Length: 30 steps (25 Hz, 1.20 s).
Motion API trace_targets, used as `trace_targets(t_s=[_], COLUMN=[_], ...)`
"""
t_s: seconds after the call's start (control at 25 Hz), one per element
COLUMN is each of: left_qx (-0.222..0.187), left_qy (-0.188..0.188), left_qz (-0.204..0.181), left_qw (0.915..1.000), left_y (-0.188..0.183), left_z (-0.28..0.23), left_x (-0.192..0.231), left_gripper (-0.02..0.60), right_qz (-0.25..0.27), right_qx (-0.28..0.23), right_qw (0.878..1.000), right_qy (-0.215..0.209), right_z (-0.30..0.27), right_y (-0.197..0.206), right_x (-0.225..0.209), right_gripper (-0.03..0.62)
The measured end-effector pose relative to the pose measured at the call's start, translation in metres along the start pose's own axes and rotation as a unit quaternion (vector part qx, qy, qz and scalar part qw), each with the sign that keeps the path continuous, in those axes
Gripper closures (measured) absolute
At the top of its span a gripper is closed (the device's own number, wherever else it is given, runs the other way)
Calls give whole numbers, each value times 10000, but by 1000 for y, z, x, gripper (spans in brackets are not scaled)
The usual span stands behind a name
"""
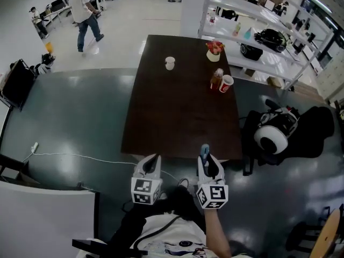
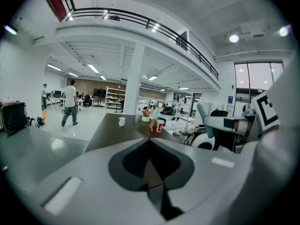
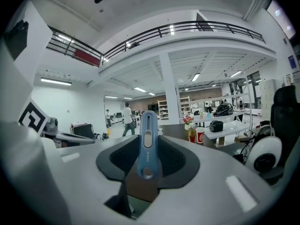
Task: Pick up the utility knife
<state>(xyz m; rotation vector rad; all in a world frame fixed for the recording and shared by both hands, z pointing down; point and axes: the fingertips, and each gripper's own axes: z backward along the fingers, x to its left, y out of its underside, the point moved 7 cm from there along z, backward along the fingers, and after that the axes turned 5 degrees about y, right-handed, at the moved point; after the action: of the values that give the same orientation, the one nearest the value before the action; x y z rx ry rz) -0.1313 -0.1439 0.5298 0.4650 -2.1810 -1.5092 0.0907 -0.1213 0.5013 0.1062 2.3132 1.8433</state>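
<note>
The pick-up looks done: the right gripper [image 1: 205, 157] grasps the blue utility knife [image 3: 146, 142] in its fingers [image 3: 176, 159], off the desk [image 1: 161, 117], while the left gripper [image 2: 150, 142] is clenched on nothing.

Matt plastics, a dull bench top, a shiny floor

The utility knife [image 3: 146, 142] in your right gripper [image 1: 204, 156] looks like smooth blue plastic with a soft sheen. That gripper and your left gripper [image 1: 153, 160] have pale grey matt plastic shells with darker matt pads. The bench [image 1: 172, 112] has a dark brown, wood-like matt top. The floor [image 1: 70, 117] is glossy and mirrors the ceiling lights. The red cup [image 1: 226, 83] looks glossy and the white mug [image 1: 170, 63] smooth.
</note>
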Motion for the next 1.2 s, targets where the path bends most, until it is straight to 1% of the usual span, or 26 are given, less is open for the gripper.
trace_targets(t_s=[0.2,0.48,0.8,0.96,1.2], left_qx=[24,-176,-395,-418,-379], left_qy=[119,100,111,78,-66], left_qz=[-78,-139,-262,-290,-311], left_qw=[9999,9997,9988,9987,9988], left_y=[9,3,0,10,24], left_z=[14,29,59,81,115], left_x=[-15,-29,-79,-103,-126], left_gripper=[582,581,581,581,582], right_qz=[6,88,134,133,44], right_qx=[-90,-257,-450,-484,-541], right_qw=[9999,9995,9987,9984,9979], right_qy=[-93,-151,-205,-250,-342], right_z=[20,47,101,131,165], right_y=[0,-9,-10,-5,0], right_x=[13,17,7,4,4], right_gripper=[465,465,465,465,465])
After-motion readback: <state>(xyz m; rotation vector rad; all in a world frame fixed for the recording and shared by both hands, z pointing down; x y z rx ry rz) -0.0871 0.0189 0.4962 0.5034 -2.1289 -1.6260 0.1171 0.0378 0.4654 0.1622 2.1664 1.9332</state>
